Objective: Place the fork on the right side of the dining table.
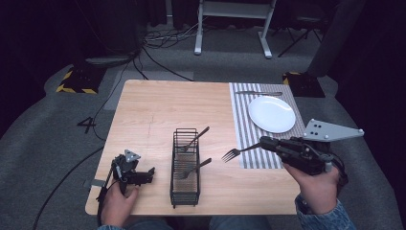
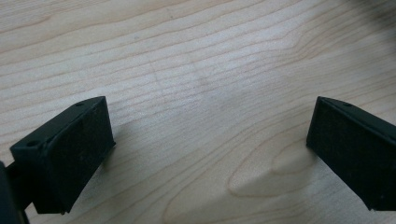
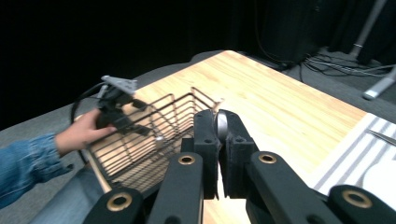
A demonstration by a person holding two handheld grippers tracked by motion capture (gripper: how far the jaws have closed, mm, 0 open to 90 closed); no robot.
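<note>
Black foam-padded jaws of my right gripper (image 3: 217, 140) stand pressed together on the handle of a silver metal fork (image 1: 233, 153), seen close in the right gripper view; from above, the fork juts out level over the light wooden table (image 1: 153, 110), tines toward the black wire cutlery basket (image 1: 185, 167) and just clear of it, at the near left corner of the grey striped placemat (image 1: 242, 129). My right hand (image 1: 316, 184), in a blue denim sleeve, grips the tool at the table's near right edge. Two more forks (image 1: 194, 167) lean inside the basket. A round white plate (image 1: 271, 113) sits on the placemat, a table knife (image 1: 258, 93) lying beyond it. My left gripper (image 1: 143, 175) rests near the table's front left corner, its jaws wide apart over bare wood, holding nothing.
</note>
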